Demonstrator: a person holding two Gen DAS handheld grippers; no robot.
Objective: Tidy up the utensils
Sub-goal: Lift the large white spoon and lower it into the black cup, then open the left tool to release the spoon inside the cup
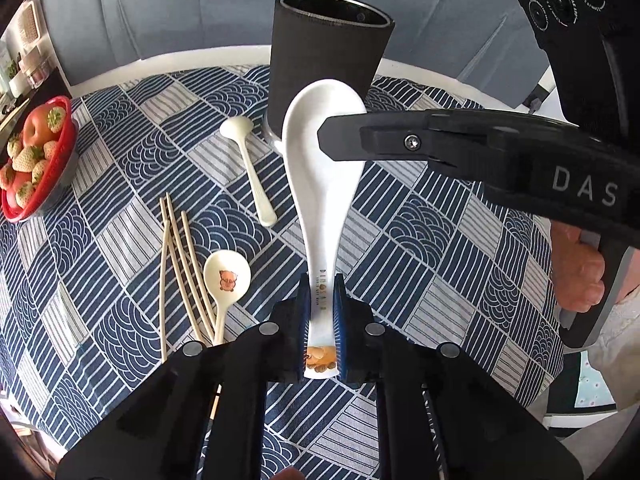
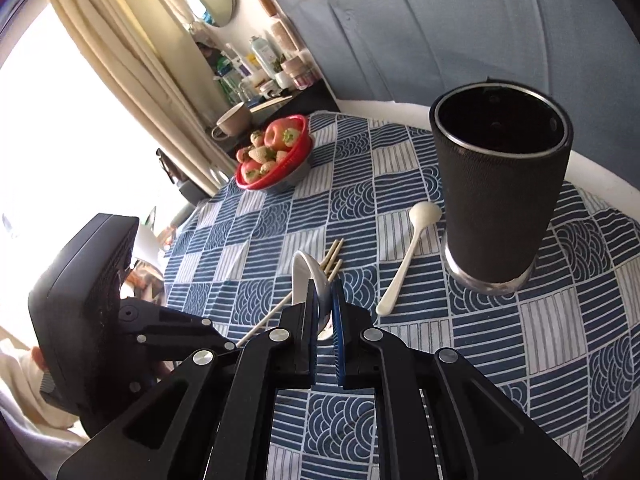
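My left gripper (image 1: 322, 322) is clamped on the handle of a large white ceramic soup spoon (image 1: 320, 184), whose printed handle end sits between the blue pads while its bowl points away from me toward the holder. My right gripper (image 2: 325, 312) pinches the rim of that same spoon's bowl; from the left wrist view its black fingers (image 1: 344, 138) reach in from the right across the bowl, and the spoon is off the cloth between both grippers. My right hand (image 1: 578, 268) wraps the gripper's handle at the right edge. Just beyond the spoon's bowl stands a tall dark grey cylindrical utensil holder with a metal rim and base (image 2: 500, 184), upright and with nothing that I can see inside. Beside its foot lies a small plain white plastic spoon (image 1: 250, 168), flat on the cloth, bowl toward the holder. Nearer me on the left lies a small white ceramic spoon with an orange bear picture in its bowl (image 1: 227, 280), and touching its handle side is a loose bundle of pale wooden chopsticks (image 1: 180, 264). All rest on the bench, which is covered with a blue and white patterned tablecloth (image 1: 420, 240). Well apart, at the far left edge, sits a red bowl of strawberries and an apple (image 1: 36, 160).
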